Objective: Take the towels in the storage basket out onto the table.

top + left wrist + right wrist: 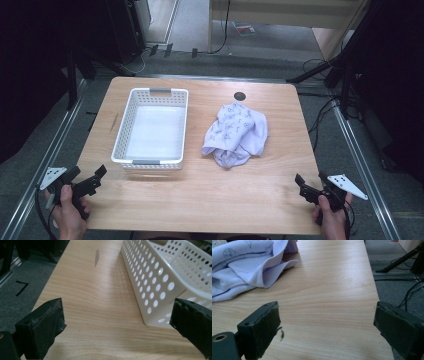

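Nothing started yet, looks like. Crumpled cloth (235, 134) seen on desk (210, 195) right of empty white basket (150, 127). Left gripper (95, 179) and right gripper (306, 184) held near of basket, jaws wide open, nothing gripped.

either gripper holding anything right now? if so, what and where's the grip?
Nothing is held. The left gripper and the right gripper are both open over bare table. The crumpled cloth and the white basket lie untouched.
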Demonstrator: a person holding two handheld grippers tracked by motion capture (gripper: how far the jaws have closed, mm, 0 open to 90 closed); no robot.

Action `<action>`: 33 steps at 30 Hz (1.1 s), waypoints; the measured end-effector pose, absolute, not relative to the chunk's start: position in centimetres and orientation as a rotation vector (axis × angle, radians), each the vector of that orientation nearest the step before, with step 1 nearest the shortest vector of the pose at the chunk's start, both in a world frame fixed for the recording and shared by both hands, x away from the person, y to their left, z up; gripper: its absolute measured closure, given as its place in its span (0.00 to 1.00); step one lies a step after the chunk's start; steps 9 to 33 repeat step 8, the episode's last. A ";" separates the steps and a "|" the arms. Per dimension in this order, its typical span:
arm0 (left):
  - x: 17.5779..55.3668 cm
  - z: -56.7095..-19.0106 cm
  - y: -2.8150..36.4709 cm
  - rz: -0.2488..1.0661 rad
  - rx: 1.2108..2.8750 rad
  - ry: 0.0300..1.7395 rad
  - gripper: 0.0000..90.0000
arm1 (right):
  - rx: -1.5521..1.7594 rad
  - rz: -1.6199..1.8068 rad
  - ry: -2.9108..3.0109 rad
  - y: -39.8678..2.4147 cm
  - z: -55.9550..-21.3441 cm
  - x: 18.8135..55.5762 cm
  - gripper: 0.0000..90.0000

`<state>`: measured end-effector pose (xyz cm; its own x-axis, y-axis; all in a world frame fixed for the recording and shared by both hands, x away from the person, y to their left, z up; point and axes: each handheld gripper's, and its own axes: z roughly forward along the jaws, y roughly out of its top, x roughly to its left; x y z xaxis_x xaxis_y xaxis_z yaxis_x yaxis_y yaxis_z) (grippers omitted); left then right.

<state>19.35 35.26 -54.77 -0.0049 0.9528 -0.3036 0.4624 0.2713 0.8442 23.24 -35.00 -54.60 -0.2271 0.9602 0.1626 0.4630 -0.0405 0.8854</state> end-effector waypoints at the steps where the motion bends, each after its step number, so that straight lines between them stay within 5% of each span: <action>1: 19.3 -54.8 35.3 0.667 1.332 1.618 0.00 | 1.504 1.228 1.714 -35.0 -54.6 23.2 0.08; 33: 19.6 -55.2 34.9 0.676 1.339 1.629 0.00 | 1.497 1.205 1.724 -34.8 -54.6 23.2 0.10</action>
